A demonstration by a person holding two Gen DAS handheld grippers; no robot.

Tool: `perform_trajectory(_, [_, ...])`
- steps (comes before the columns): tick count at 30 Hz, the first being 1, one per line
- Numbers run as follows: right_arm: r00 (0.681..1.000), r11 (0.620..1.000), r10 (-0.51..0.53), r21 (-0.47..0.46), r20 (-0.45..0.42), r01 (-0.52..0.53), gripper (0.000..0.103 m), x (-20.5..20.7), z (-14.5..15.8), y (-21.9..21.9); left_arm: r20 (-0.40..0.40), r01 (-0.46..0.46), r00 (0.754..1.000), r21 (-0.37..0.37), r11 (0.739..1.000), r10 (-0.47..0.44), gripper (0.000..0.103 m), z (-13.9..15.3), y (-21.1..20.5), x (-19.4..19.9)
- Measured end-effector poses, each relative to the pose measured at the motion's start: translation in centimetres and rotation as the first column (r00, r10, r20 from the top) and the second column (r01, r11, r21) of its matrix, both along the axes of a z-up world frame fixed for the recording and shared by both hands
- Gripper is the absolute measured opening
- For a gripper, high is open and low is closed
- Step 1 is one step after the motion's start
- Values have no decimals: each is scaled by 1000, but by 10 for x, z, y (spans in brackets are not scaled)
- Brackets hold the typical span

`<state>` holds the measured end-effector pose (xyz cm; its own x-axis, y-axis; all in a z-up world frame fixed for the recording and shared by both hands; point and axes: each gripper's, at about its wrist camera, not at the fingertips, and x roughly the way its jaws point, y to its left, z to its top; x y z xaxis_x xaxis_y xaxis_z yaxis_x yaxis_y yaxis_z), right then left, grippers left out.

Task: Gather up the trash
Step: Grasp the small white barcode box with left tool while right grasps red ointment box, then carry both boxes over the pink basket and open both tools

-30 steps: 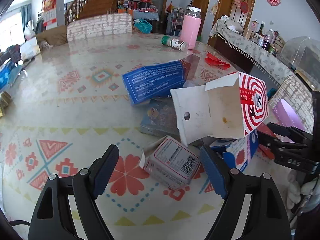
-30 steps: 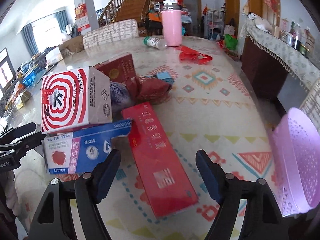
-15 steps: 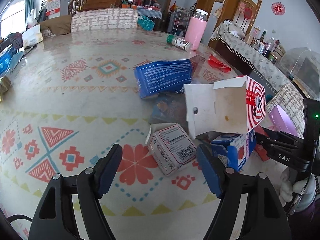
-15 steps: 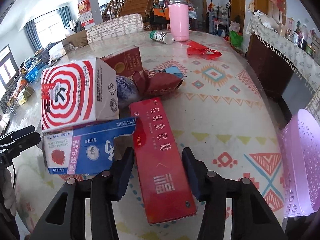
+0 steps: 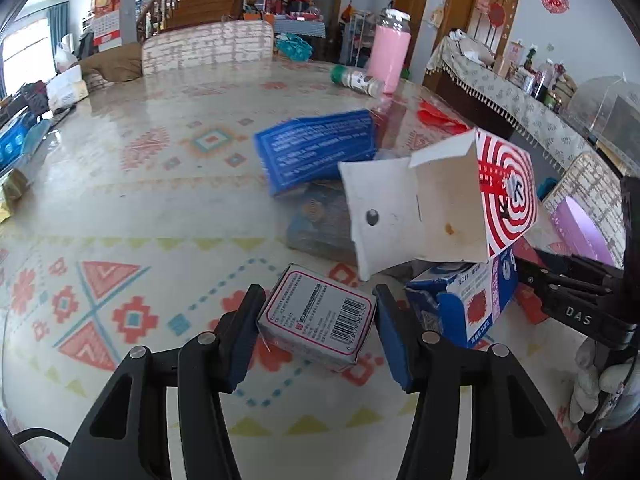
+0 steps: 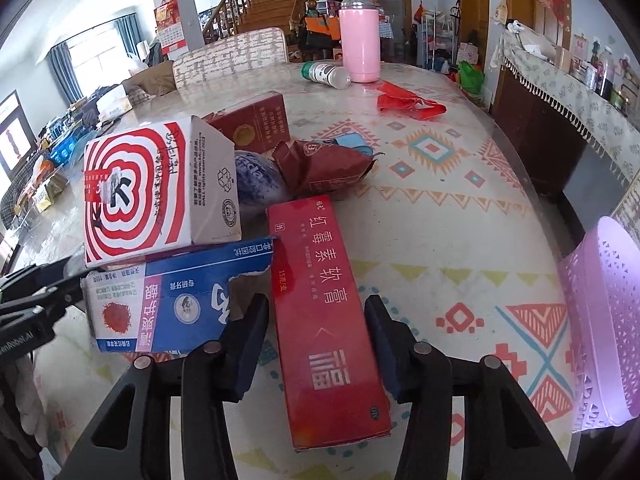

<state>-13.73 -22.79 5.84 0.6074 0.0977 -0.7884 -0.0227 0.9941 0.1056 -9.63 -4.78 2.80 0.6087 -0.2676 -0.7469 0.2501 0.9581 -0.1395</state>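
A small white box with a barcode (image 5: 316, 312) lies on the patterned table (image 5: 140, 200). My left gripper (image 5: 318, 292) straddles it, jaws closing, both pads touching its sides. In the right wrist view a long red box (image 6: 324, 312) lies lengthwise between the fingers of my right gripper (image 6: 316, 300). Those jaws are closing too, and a thin gap still shows at the left pad. Beside it sit a torn blue carton (image 6: 176, 300) and, resting on that, a red-and-white ringed box (image 6: 132, 192) with its flap open (image 5: 384, 216).
A blue box (image 5: 316, 148), a dark red box (image 6: 256, 124) and a brown wrapper (image 6: 324, 168) lie behind the pile. A pink flask (image 6: 359, 44), a fallen bottle (image 6: 326, 74) and a red bag (image 6: 408, 100) sit farther back. A pink basket (image 6: 600, 320) stands at the right edge.
Both grippers have narrowed from wide open. The left one came in around the small white box; the right one closed in around the long red box.
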Motion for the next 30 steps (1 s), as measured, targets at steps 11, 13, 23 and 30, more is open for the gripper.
perform_trajectory(11, [993, 998, -59, 4, 100, 58, 43, -43, 28, -14, 108, 18, 994, -73, 997, -10, 54, 52, 25, -44])
perform_trajectory(13, [990, 997, -78, 19, 121, 76, 43, -55, 36, -22, 131, 53, 990, -87, 995, -41, 54, 63, 20, -51])
perform_trajectory(23, [957, 976, -215, 85, 194, 202, 43, -109, 64, -83, 199, 314, 937, -111, 943, -288, 54, 107, -72, -68])
perform_trajectory(30, [903, 927, -374, 112, 210, 358, 43, -137, 68, -158, 216, 470, 871, -109, 876, -441, 54, 123, -173, -54])
